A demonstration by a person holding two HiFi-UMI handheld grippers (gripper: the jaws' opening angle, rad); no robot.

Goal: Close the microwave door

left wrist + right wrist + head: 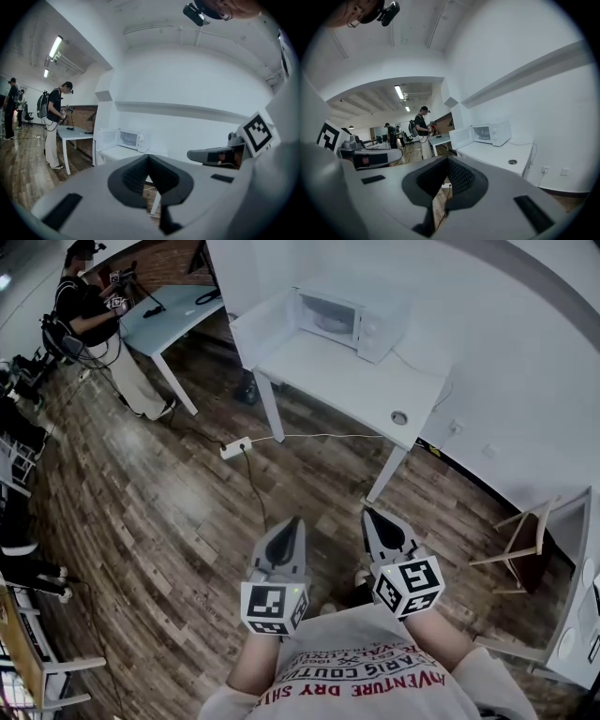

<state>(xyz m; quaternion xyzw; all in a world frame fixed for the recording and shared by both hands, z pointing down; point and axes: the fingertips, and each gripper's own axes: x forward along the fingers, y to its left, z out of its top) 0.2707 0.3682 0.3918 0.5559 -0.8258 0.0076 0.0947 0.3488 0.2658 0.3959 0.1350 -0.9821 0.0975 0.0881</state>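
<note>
A white microwave (354, 319) stands at the back of a white table (356, 381) against the wall, well ahead of me. Its door (264, 326) is swung wide open to the left. Both grippers hang low over the wooden floor, far short of the table. My left gripper (294, 522) and right gripper (369, 515) are side by side, each shut with nothing held. The left gripper view shows the left gripper (148, 157) with its tips together, the microwave (132, 138) and open door (106, 139) beyond. In the right gripper view the right gripper (447, 159) points below the microwave (493, 132).
A power strip (234, 447) and its cable lie on the floor before the table. A small round object (400, 417) sits on the table's near corner. A wooden chair (525, 542) stands at right. A person (94, 320) stands by a second white table (173, 313) at far left.
</note>
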